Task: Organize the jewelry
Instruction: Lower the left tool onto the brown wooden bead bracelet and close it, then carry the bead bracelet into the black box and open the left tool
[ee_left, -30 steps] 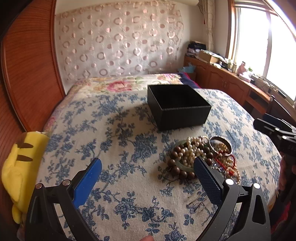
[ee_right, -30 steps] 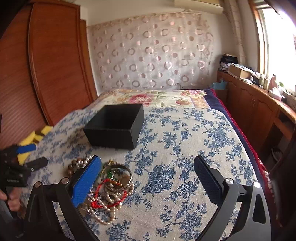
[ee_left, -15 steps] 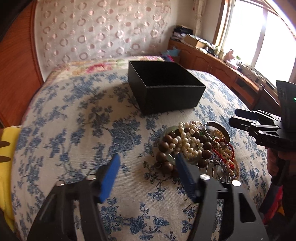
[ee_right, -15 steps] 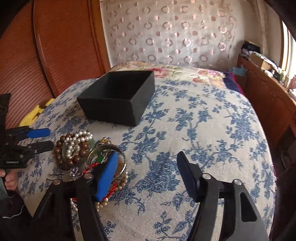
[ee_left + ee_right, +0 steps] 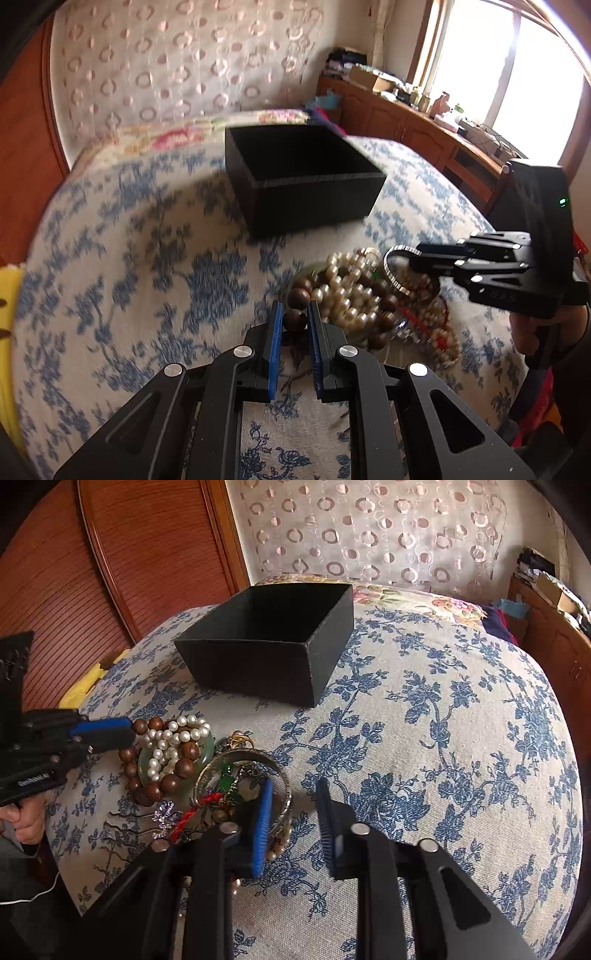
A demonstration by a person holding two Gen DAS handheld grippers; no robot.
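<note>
A pile of jewelry lies on the blue-flowered bedspread: a brown wooden bead bracelet, a pearl strand, a silver bangle, and a red cord. An open black box stands behind the pile. My left gripper is closed on a brown bead of the wooden bracelet. My right gripper is partly closed, its left finger over the bangle's rim, gripping nothing.
A yellow plush toy lies at the bed's left edge by the wooden headboard. A wooden cabinet with clutter runs under the window on the right. A patterned curtain hangs behind the bed.
Both grippers have moved down toward the jewelry pile and narrowed. The left one has closed on a wooden bead; the right one has come down over the bangle.
</note>
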